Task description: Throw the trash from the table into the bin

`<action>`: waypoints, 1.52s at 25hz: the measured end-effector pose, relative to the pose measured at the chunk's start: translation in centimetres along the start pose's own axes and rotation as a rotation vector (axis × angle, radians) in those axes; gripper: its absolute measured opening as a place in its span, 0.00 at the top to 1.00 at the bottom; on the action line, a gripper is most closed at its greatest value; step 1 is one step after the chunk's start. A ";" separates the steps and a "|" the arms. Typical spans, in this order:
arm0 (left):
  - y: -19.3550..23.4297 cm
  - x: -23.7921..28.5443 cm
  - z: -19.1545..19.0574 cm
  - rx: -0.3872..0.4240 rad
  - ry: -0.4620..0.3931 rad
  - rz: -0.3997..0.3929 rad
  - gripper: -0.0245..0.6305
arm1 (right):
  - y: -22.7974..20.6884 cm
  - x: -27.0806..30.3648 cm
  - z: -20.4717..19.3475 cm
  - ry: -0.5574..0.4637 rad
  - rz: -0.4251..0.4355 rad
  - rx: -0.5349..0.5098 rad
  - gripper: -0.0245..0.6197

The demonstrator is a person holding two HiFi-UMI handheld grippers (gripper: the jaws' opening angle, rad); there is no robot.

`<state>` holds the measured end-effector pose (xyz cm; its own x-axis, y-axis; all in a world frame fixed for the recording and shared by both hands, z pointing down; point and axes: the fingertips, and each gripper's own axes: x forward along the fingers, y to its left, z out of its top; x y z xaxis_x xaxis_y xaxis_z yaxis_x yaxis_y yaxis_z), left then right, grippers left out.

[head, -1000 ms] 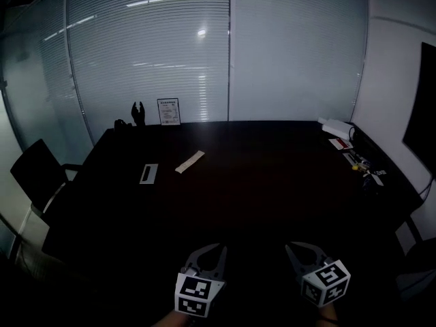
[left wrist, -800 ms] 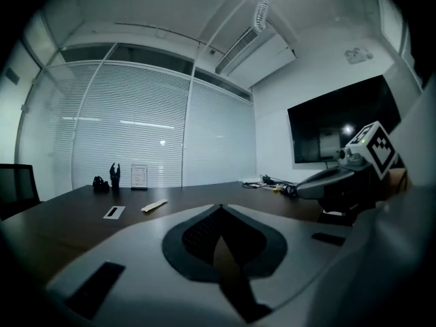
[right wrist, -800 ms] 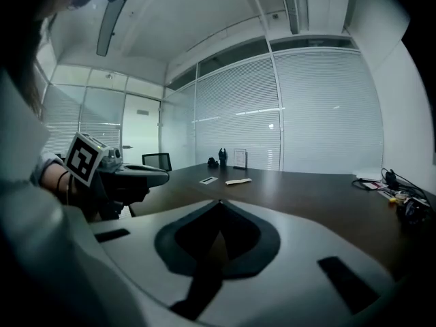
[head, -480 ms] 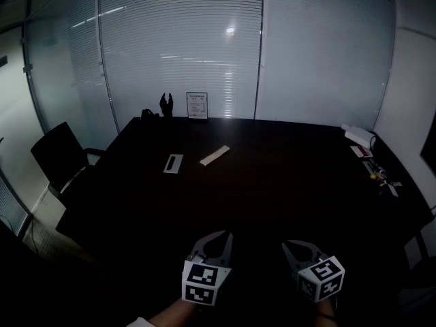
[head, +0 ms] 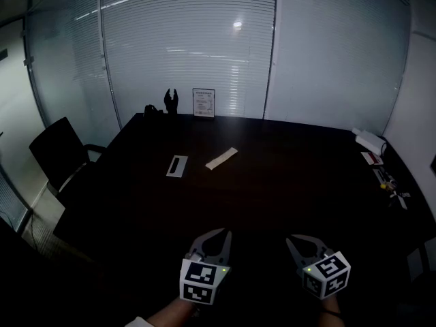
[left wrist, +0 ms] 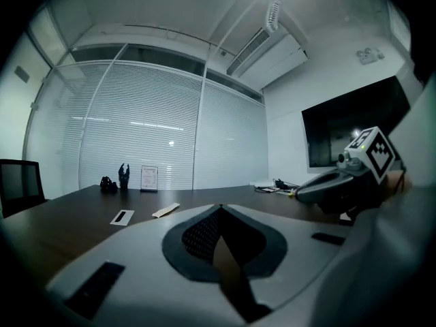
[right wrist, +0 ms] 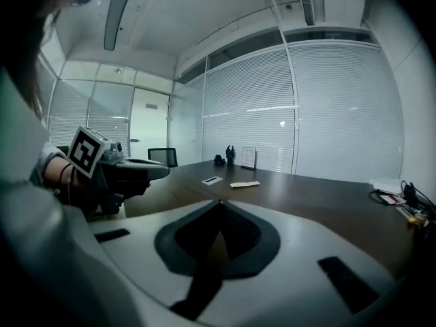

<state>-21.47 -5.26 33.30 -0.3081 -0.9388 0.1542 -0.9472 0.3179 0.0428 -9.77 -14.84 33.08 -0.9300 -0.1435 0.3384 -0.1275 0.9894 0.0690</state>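
A dim meeting room with a long dark table point(head: 293, 189). At the near edge, the left gripper point(head: 219, 234) and right gripper point(head: 294, 240) sit side by side, each with its jaws closed tip to tip and nothing between them. The trash lies well beyond them, toward the far left of the table: a pale paper strip point(head: 221, 159) lying flat, with a small white card point(head: 177, 165) just to its left. Both look very light, thin and flimsy, likely to slide on the smooth top, so pinching an end or long edge seems best. No bin is in view.
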 end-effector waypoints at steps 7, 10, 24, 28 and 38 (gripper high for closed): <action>10.3 5.0 2.0 0.021 0.004 -0.003 0.96 | -1.9 11.1 6.3 0.009 -0.002 -0.072 0.95; 14.6 6.9 2.5 0.018 0.008 -0.005 0.96 | -2.2 15.9 8.4 0.031 0.005 -0.115 0.95; 26.7 14.9 1.7 0.024 0.088 0.075 0.96 | -6.2 36.4 12.3 0.277 0.348 -0.439 0.95; 28.9 18.1 0.7 -0.013 0.115 0.131 0.96 | -7.5 42.9 10.0 0.387 0.506 -0.558 0.84; 34.2 25.4 -1.9 -0.066 0.173 0.228 0.96 | -10.8 55.6 1.2 0.641 0.701 -0.847 0.60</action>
<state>-61.51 -17.94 40.59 -0.4871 -0.8073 0.3330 -0.8456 0.5314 0.0513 -60.53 -33.44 50.05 -0.3463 0.1843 0.9199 0.8010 0.5685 0.1877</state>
